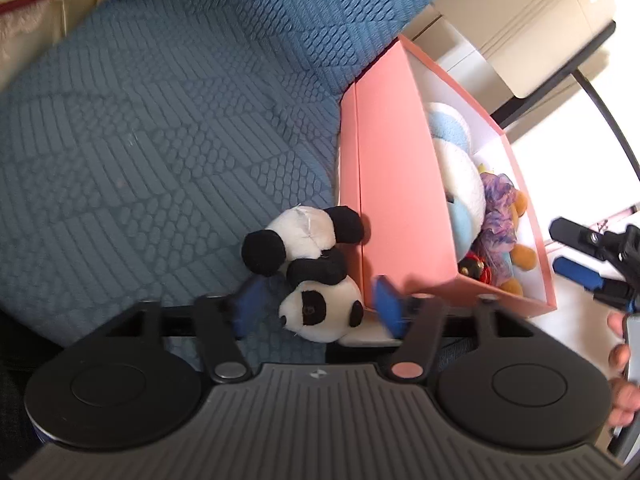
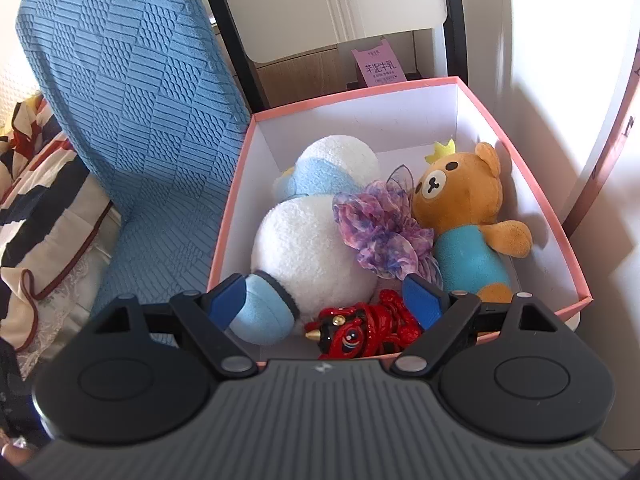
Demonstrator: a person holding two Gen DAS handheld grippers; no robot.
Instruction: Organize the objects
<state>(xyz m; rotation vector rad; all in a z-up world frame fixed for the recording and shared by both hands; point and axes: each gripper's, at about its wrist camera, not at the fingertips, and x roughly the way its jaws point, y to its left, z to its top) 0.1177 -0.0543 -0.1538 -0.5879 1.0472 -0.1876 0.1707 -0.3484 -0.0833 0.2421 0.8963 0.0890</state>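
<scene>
A panda plush (image 1: 310,264) lies on the blue sofa cover (image 1: 160,120) against the pink box (image 1: 396,200). My left gripper (image 1: 316,306) is open, its blue fingers on either side of the panda's head, not closed on it. My right gripper (image 2: 326,298) is open and empty, hovering over the pink box (image 2: 540,208). The box holds a white and blue plush (image 2: 316,236), a brown bear plush (image 2: 464,204), a purple scrunchie (image 2: 380,232) and a red toy (image 2: 372,328). The right gripper also shows in the left wrist view (image 1: 592,256).
The box stands beside the sofa, in front of a black-framed white chair (image 2: 340,8). A striped cushion (image 2: 44,208) lies left of the blue cover. A pink card (image 2: 378,66) sits behind the box.
</scene>
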